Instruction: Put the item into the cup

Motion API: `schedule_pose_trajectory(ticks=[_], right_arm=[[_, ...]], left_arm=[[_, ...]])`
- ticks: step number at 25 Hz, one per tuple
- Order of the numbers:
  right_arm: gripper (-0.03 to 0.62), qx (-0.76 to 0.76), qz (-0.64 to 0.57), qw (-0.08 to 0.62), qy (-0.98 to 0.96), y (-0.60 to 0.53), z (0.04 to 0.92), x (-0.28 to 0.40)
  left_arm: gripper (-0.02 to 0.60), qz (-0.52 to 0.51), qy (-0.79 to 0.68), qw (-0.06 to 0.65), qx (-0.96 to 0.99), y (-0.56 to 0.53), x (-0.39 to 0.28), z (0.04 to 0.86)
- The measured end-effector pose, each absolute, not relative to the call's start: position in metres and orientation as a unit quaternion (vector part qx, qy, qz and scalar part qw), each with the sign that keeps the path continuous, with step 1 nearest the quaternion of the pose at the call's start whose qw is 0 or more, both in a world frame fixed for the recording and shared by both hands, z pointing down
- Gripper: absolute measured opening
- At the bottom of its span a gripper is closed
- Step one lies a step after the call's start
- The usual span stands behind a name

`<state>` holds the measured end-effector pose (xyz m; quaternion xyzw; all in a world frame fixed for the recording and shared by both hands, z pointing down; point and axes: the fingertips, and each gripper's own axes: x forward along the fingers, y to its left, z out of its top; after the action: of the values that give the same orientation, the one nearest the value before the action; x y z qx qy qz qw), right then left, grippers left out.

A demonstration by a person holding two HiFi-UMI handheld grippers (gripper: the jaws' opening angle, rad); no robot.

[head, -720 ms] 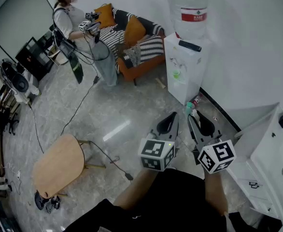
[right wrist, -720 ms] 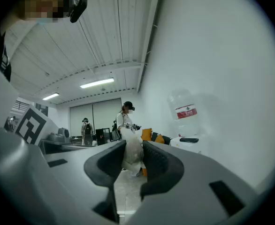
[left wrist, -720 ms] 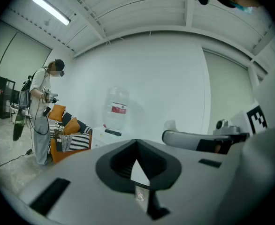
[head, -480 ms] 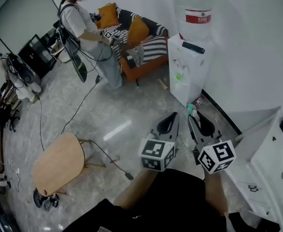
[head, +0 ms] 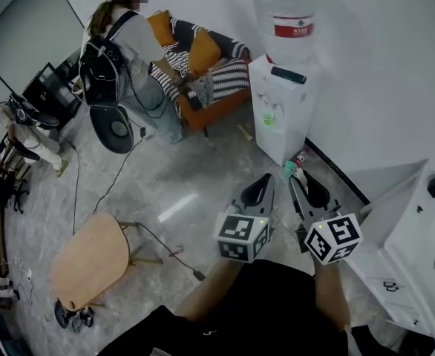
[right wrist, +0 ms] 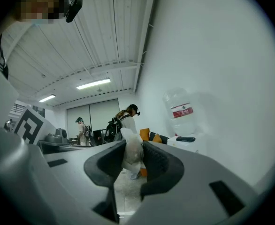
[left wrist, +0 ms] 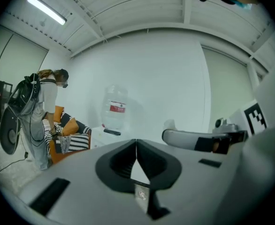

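My right gripper (head: 295,179) is shut on a small plastic-wrapped item (head: 291,167), held in the air over the floor in the head view. In the right gripper view the whitish packet (right wrist: 131,150) sits squeezed between the black pads (right wrist: 156,161), with an orange bit showing below it. Just to the left, my left gripper (head: 266,178) hangs level with it, shut and holding nothing. Its jaw tips meet in the left gripper view (left wrist: 136,142), where the right gripper (left wrist: 198,139) shows at the right. I see no cup in any view.
A white water dispenser (head: 280,106) with a bottle (head: 289,21) stands ahead by the wall. An orange sofa (head: 203,65) and a person with a backpack (head: 125,47) are at the back. A wooden stool (head: 90,262) stands left, a white cabinet (head: 414,254) right. Cables cross the floor.
Both grippers have kept their places and the right one still holds the packet. The person at the back has turned and stepped toward the sofa.
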<state>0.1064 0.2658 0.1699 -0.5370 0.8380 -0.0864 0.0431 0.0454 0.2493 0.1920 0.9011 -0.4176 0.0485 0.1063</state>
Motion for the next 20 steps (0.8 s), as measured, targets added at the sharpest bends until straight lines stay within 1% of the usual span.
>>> schedule_pose_trajectory(ticks=[11, 16, 20], right_arm=[[0.107, -0.533, -0.095, 0.044, 0.839, 0.257, 0.175, 0.111], [0.107, -0.526, -0.093, 0.042, 0.844, 0.257, 0.174, 0.099], [0.107, -0.522, -0.099, 0.046, 0.846, 0.254, 0.173, 0.104]], left_arm=[[0.014, 0.054, -0.417, 0.112, 0.900, 0.242, 0.050, 0.196], [0.014, 0.061, -0.421, 0.097, 0.900, 0.242, 0.042, 0.195], [0.014, 0.065, -0.419, 0.096, 0.900, 0.244, 0.049, 0.192]])
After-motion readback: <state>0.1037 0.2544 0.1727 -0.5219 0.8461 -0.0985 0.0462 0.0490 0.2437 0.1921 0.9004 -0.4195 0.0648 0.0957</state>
